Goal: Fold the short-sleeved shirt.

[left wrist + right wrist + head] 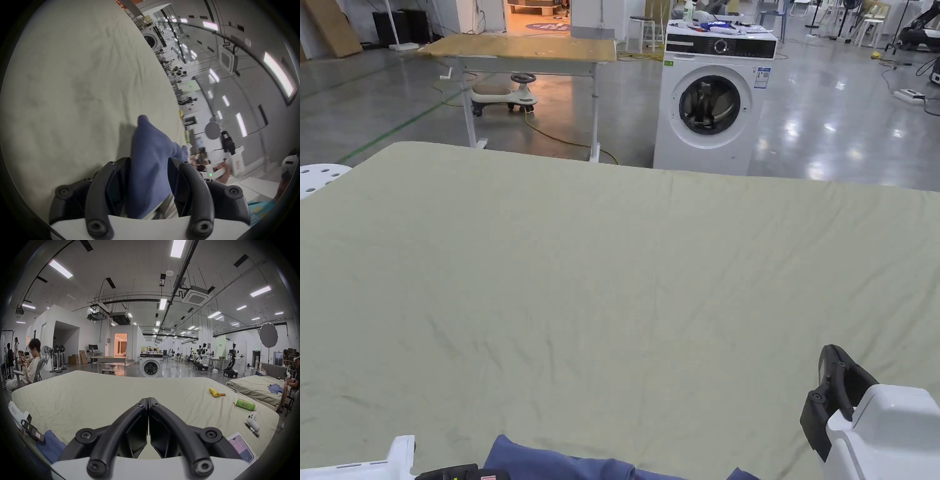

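My left claw stands open, blue shirt bunched between the jaws, neither visibly pressing. My right claw is closed on nothing, at the head view's lower right. The shirt lies crumpled at the bed's bottom edge; I judge it may slide off if tugged loosely. Pale green sheet, wrinkled. A washing machine stands beyond, upper centre.

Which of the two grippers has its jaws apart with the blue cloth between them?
The left gripper: its jaws stand apart with the blue shirt running up between them. The right gripper differs, its jaws pressed together on nothing above the bed.
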{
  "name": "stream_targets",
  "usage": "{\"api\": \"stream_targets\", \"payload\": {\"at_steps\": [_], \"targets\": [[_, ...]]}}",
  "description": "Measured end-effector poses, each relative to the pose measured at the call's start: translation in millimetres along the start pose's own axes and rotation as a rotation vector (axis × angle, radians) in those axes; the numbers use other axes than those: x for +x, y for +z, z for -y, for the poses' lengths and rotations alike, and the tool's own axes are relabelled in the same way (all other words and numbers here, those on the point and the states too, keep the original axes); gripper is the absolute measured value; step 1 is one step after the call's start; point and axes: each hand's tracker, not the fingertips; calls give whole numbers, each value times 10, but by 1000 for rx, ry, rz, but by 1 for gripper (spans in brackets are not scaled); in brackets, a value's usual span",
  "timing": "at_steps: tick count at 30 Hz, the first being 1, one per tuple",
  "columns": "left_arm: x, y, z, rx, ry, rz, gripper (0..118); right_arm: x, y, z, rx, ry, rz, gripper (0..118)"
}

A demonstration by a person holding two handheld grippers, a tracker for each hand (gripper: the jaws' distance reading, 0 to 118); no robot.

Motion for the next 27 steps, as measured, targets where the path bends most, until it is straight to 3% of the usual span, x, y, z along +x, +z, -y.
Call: {"api": "stream_targets", "payload": {"at_steps": [2, 4, 7, 19, 23, 27], "targets": [[-41, -94, 49, -24, -9, 3, 22, 2, 7, -2, -2, 3, 5, 0], [15, -149, 73, -32, -86, -67, 19, 4, 22, -8, -2, 3, 8, 0], [133, -131, 94, -19, -87, -67, 11, 5, 24, -4, -7, 3, 11, 0], [1159, 253, -118, 74, -334, -273, 5, -20, -4, -4, -11, 8, -3, 0], [1477, 468, -188, 104, -359, -393, 5, -25, -29, 17, -13, 0, -12, 0], [1859, 670, -152, 142, -444, -600, 5, -30, -50, 20, -17, -4, -23, 0]]}}
